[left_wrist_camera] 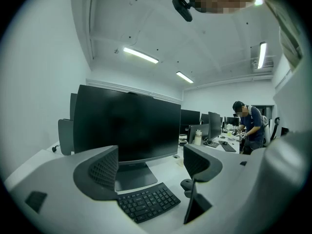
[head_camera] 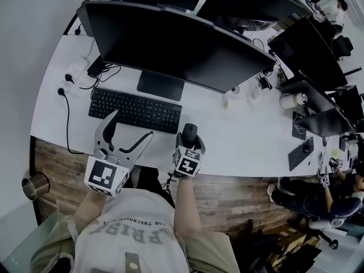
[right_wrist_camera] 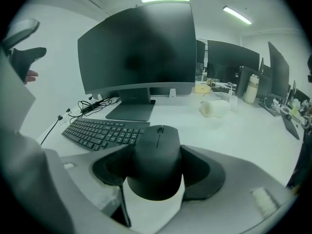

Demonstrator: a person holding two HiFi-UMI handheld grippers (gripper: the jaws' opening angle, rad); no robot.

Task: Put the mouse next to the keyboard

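A black mouse (right_wrist_camera: 158,162) sits between the pads of my right gripper (right_wrist_camera: 158,173), which is shut on its two sides. In the head view the mouse (head_camera: 190,132) hangs in that gripper (head_camera: 190,139) over the white desk (head_camera: 239,138), just past the right end of the black keyboard (head_camera: 135,110). The keyboard (right_wrist_camera: 100,133) lies ahead and to the left in the right gripper view. My left gripper (head_camera: 132,125) stands open and empty over the keyboard's front edge. Its dark pads frame the keyboard (left_wrist_camera: 146,202) in the left gripper view, where the gripper (left_wrist_camera: 152,167) holds nothing.
A large dark monitor (head_camera: 176,44) stands on its foot behind the keyboard. Cables and a power strip (head_camera: 71,75) lie at the desk's left end. A white roll (right_wrist_camera: 214,107) lies on the desk to the right. More monitors and a seated person (head_camera: 330,192) are further right.
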